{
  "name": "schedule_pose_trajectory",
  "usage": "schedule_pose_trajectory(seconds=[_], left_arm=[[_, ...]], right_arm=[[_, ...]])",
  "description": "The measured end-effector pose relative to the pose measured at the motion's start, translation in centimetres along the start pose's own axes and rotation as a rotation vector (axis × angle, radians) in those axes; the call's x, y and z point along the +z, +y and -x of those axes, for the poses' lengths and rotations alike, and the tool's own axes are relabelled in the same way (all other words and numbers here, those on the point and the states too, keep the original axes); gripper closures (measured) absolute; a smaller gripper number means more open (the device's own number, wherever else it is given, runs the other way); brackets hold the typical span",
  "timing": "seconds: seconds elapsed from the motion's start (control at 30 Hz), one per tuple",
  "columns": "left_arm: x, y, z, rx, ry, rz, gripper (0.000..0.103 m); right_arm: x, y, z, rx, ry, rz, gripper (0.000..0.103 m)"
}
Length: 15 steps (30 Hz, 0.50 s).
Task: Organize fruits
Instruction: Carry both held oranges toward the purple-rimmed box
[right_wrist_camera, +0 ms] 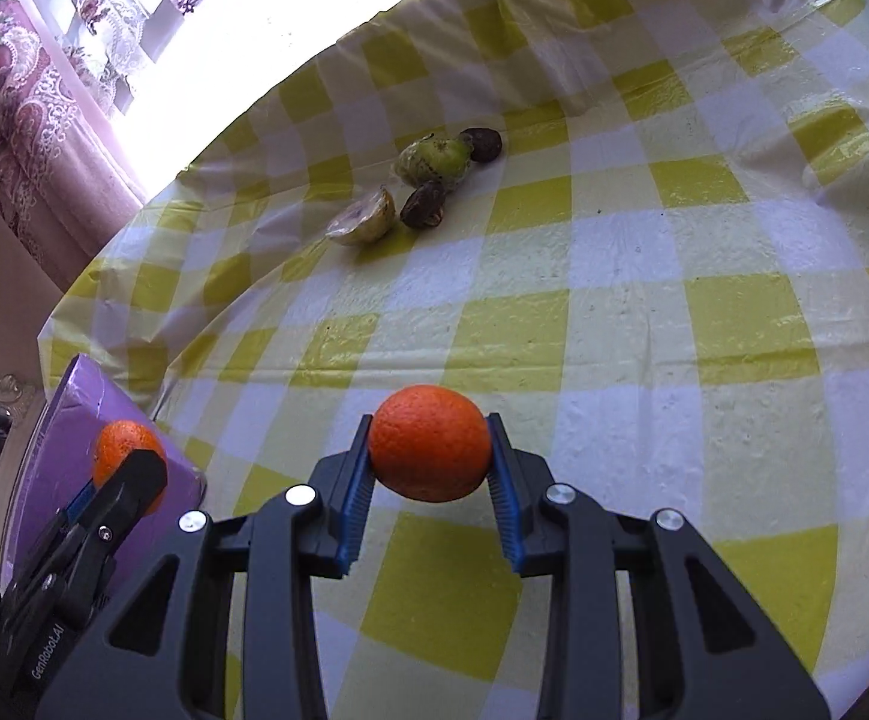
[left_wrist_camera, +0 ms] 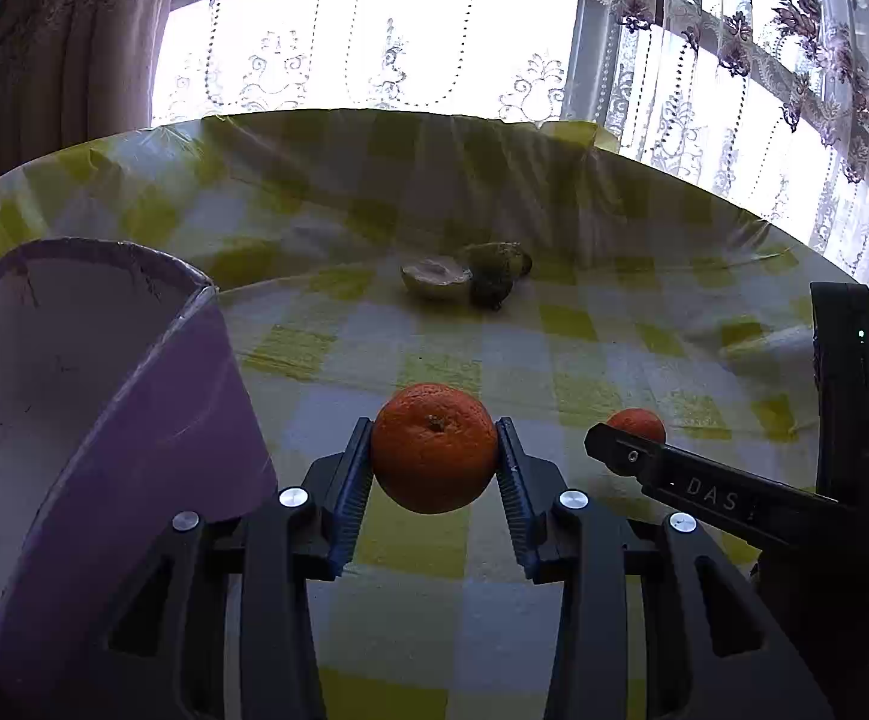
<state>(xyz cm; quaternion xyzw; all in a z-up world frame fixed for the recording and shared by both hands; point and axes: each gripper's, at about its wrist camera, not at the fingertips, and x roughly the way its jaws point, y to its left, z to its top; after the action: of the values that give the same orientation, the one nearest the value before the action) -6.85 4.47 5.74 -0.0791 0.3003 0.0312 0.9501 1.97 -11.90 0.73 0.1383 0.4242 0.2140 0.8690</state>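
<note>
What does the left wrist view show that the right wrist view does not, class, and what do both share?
Only the left wrist view shows the inside of the purple box and the window curtains across the back. Only the right wrist view shows two dark brown fruits apart from the green fruit. Both show the checked tablecloth, the halved pale fruit, and each tongs shut on an orange.

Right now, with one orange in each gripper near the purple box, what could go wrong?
1. Each orange, the left gripper's and the right gripper's, is pinched only at its sides by the pads, so a quick turn may let it slip.
2. The grippers are close together beside the purple box; they may knock each other or its wall.
</note>
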Motion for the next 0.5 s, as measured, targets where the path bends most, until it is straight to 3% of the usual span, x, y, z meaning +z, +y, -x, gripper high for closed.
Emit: schedule_pose_trajectory(seconds=[0.2,0.5], left_arm=[[-0.6,0.8,3.3,0.029,0.001,-0.019,0.065],[-0.8,2.3,9.7,0.091,-0.121,-0.033,0.065]], right_arm=[[-2.1,2.7,1.4,-0.021,0.026,0.083,0.067],[-3.6,8.1,4.8,0.042,-0.017,0.209,0.067]])
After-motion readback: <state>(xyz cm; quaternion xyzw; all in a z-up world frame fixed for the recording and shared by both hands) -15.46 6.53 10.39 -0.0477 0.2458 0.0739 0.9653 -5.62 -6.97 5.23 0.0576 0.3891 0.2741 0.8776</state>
